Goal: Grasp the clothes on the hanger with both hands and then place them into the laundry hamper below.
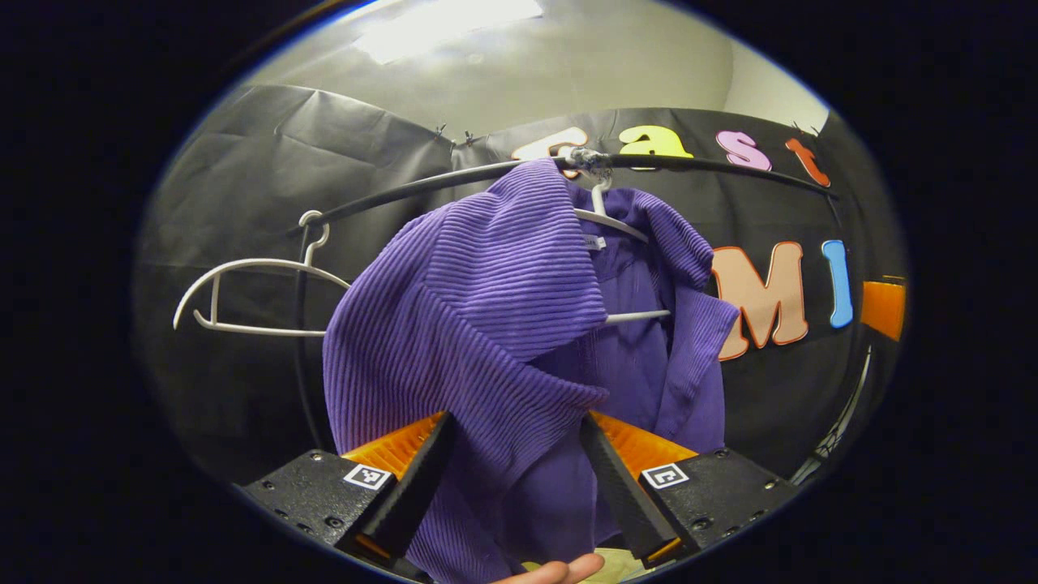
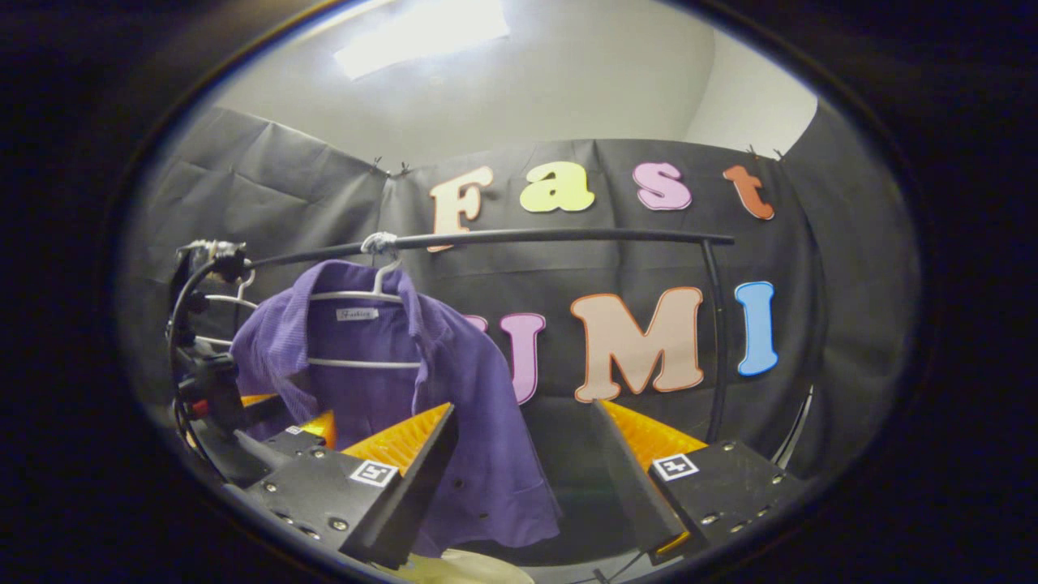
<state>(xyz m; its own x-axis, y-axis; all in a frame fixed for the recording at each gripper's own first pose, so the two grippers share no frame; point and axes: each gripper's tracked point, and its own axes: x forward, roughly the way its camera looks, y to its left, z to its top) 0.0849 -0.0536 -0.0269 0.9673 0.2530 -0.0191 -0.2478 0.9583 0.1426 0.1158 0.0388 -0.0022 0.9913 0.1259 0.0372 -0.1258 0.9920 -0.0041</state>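
Left gripper: left gripper fingers stand spread at the bottom of the left gripper view, the ribbed purple shirt hanging between them; whether both fingers press the cloth, cannot tell. In the right gripper view this gripper sits at the shirt's lower left edge, cables trailing from it.
Hand: a fingertip of a hand at the bottom edge of the left gripper view, just below the shirt.
Right gripper: right gripper released, fingers wide apart, nothing between them; the shirt's hem hangs just beyond its left finger.
Below: a pale rounded object at the bottom edge, under the shirt; too little visible to identify.
Task thing: purple shirt on a white wire hanger, partly pulled off: one shoulder bunched up and draped over the rail, collar open, neck label showing.
Second hanger: bare white hanger hooked on the rail to the left of the shirt, well apart from it.
Rail: black metal clothes rail, horizontal bar with a black upright post at its far end.
Room: black cloth booth wall, creased, clipped along its top edge; above it a pale ceiling with a bright rectangular light panel.
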